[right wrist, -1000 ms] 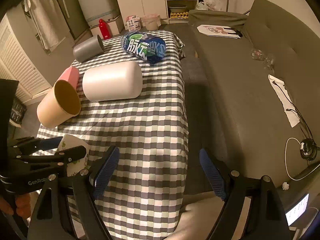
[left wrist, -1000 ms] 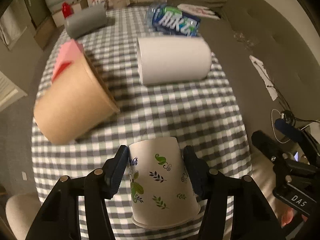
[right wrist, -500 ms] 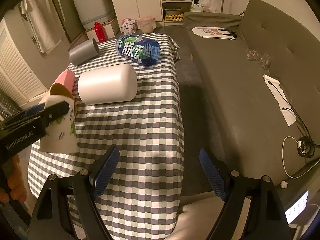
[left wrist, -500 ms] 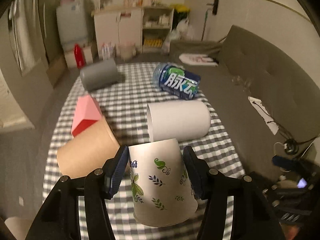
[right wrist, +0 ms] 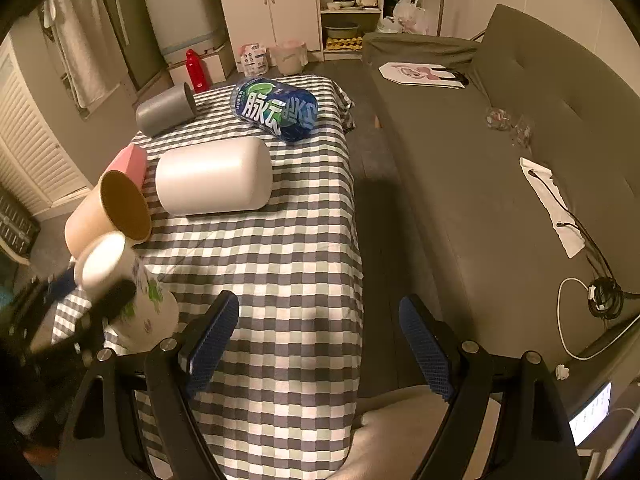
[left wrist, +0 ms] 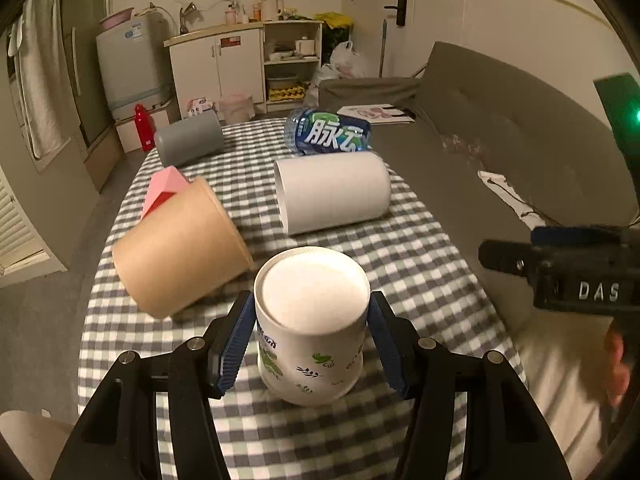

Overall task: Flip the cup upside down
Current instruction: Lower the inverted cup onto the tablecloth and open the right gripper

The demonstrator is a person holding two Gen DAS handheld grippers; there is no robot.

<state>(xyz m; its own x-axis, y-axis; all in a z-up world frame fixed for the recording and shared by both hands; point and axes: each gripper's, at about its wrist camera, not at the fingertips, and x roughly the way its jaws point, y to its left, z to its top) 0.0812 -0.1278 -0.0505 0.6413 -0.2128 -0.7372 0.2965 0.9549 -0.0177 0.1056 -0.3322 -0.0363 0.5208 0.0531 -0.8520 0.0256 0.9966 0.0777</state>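
A white paper cup with green leaf prints [left wrist: 311, 328] stands upside down on the checked tablecloth [left wrist: 400, 256], its flat base facing up. My left gripper [left wrist: 311, 340] has its blue pads against both sides of the cup, shut on it. The cup also shows at the left of the right wrist view [right wrist: 128, 292], with the left gripper's dark finger across it. My right gripper [right wrist: 320, 344] is open and empty above the table's near right edge.
On the cloth lie a brown paper cup [left wrist: 180, 252] on its side, a pink box [left wrist: 162, 190], a white cylinder [left wrist: 334, 192], a grey cup [left wrist: 188, 142] and a blue bottle pack [left wrist: 328, 132]. A grey sofa [right wrist: 500, 168] runs along the right.
The left gripper turned the cup from lying sideways to mouth-down and lowered it onto the cloth. The right gripper stayed almost still.
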